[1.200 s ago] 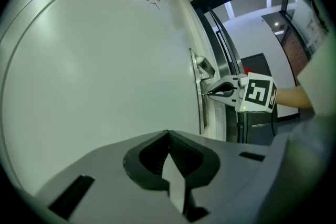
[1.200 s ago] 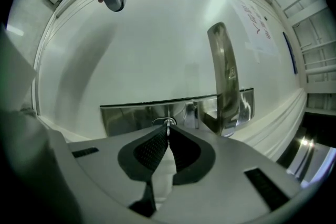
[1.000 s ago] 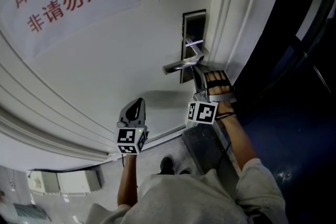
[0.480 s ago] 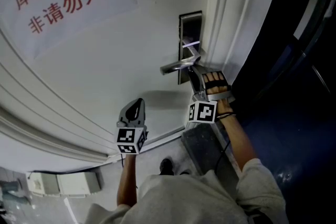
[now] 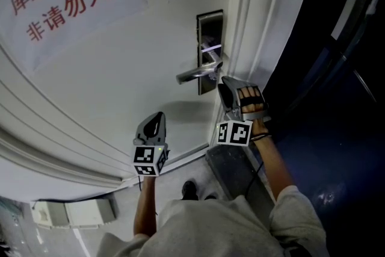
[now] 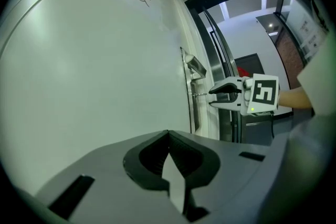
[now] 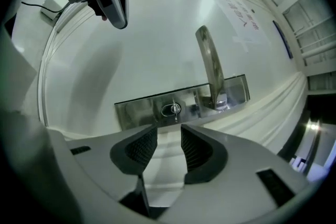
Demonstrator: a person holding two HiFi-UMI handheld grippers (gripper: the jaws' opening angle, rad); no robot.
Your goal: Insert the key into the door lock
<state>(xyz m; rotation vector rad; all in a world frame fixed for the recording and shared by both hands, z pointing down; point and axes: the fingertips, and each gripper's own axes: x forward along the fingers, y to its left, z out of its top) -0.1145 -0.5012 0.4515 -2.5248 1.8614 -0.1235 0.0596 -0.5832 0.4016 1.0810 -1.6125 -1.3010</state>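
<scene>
While your right tool (image 7: 168, 132) stands released, its jaws having just been opening with nothing between the ribbed pads (image 7: 140, 148), the key (image 7: 173, 110) sits in the keyhole of the steel lock plate (image 7: 137, 110). It is just ahead of the jaw tips and apart from them. On the same plate, beside the key: one lever handle (image 7: 211, 63). Your left tool (image 6: 169, 135) is clenched, jaws together on nothing, held near the white door (image 5: 150, 63) and well apart from the lock plate. Behind the right tool, by the door's edge: your gloved right hand (image 5: 249, 99). On the door, well apart from the lock plate: one paper notice (image 5: 66, 0) with red characters.
</scene>
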